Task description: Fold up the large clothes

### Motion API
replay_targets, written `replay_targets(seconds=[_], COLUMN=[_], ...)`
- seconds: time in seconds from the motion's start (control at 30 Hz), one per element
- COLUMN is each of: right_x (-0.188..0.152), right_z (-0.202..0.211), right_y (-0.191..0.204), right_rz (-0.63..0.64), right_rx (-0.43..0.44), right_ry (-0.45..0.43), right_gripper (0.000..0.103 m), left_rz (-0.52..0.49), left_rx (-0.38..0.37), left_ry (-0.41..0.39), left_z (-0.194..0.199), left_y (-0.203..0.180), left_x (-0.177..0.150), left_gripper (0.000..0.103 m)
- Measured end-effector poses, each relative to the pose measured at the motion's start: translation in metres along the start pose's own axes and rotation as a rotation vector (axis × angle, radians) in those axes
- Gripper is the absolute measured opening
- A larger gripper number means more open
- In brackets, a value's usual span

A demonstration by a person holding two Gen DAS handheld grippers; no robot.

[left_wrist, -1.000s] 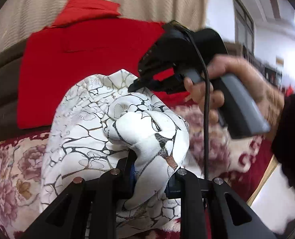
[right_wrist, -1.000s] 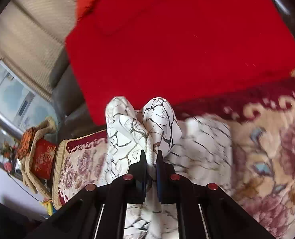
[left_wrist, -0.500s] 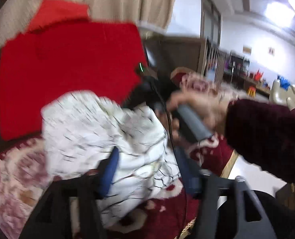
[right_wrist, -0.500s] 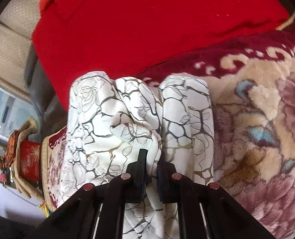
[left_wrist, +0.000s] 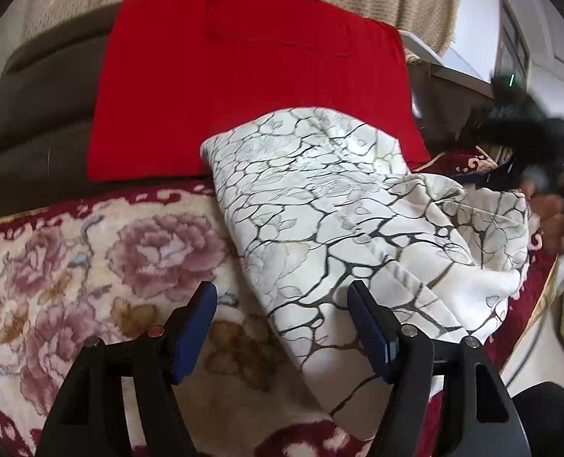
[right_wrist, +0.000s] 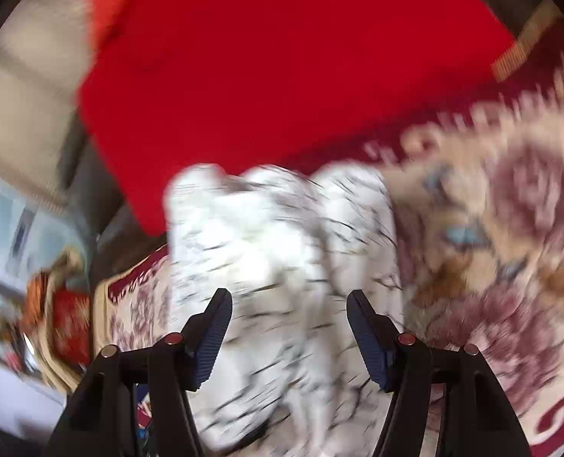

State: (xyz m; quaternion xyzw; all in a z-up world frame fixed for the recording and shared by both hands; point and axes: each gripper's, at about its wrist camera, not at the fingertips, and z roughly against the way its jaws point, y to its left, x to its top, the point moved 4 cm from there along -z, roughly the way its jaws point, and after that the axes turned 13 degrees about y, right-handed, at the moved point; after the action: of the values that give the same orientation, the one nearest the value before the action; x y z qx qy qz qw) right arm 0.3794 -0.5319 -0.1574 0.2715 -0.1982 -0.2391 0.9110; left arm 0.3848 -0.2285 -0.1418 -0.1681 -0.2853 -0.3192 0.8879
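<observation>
lying folded, white garment [left_wrist: 320, 205] between opening right claw [right_wrist: 289, 327] fingers.

Soft even daylight, sharp left view, heavy motion blur right, dark fisheye corners

No readable text, labels or numbers anywhere.

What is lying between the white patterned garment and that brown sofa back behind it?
A red cloth lies between them, spread over the sofa back; the garment overlaps its lower edge. The left wrist view shows this sharply.
</observation>
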Motion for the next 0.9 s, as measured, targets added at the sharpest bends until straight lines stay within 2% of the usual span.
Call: replay_targets(seconds=[0.07,0.13,0.17,0.2,0.27,0.33,0.4,0.43,0.47,0.57,0.63,0.77,0.9], right_x=[-0.015,-0.031,-0.037,-0.044,-0.054,-0.059,-0.065,-0.07,-0.071,-0.08,-0.081,-0.072,-0.067], right_z=[0.019,0.024,0.023,0.02,0.007,-0.006,-0.026,-0.038,-0.046,-0.055,-0.055,-0.052,-0.053], right_y=[0.038,0.066,0.074,0.08,0.086,0.082,0.063,0.047,0.04,0.023,0.017,0.001,0.006], right_rz=[0.149,0.247,0.271,0.287,0.285,0.271,0.218,0.186,0.179,0.179,0.17,0.126,0.145], right_rx=[-0.036,-0.072,-0.079,-0.084,-0.11,-0.142,-0.204,-0.265,-0.289,-0.282,-0.253,-0.165,-0.183], right_ry=[-0.05,-0.056,-0.047,-0.03,0.001,0.009,0.019,0.019,0.013,-0.059,-0.086,-0.055,-0.012], right_gripper=[0.065,0.057,0.041,0.033,0.033,0.032,0.02,0.016,0.013,0.012,0.012,0.011,0.011], left_rz=[0.015,0.05,0.057,0.053,0.026,0.005,-0.004,-0.006,-0.013,-0.035,-0.02,0.003,-0.049], left_rx=[-0.023,-0.062,-0.072,-0.068,-0.043,-0.016,-0.008,-0.013,-0.015,0.007,-0.014,-0.044,-0.003], left_ry=[0.005,0.03,0.036,0.033,0.024,0.02,0.023,0.021,0.023,0.01,0.011,0.029,0.016], left_z=[0.0,-0.001,-0.005,-0.007,-0.015,-0.019,-0.023,-0.024,-0.024,-0.023,-0.022,-0.011,-0.006], left_y=[-0.002,0.0,-0.001,-0.002,-0.007,-0.011,-0.012,-0.012,-0.014,-0.018,-0.014,-0.005,-0.006], left_x=[-0.001,-0.009,-0.008,-0.009,-0.007,-0.007,-0.007,-0.006,-0.006,-0.005,-0.004,0.0,-0.002], left_gripper=[0.07,0.067,0.066,0.065,0.06,0.059,0.059,0.059,0.059,0.06,0.062,0.07,0.073])
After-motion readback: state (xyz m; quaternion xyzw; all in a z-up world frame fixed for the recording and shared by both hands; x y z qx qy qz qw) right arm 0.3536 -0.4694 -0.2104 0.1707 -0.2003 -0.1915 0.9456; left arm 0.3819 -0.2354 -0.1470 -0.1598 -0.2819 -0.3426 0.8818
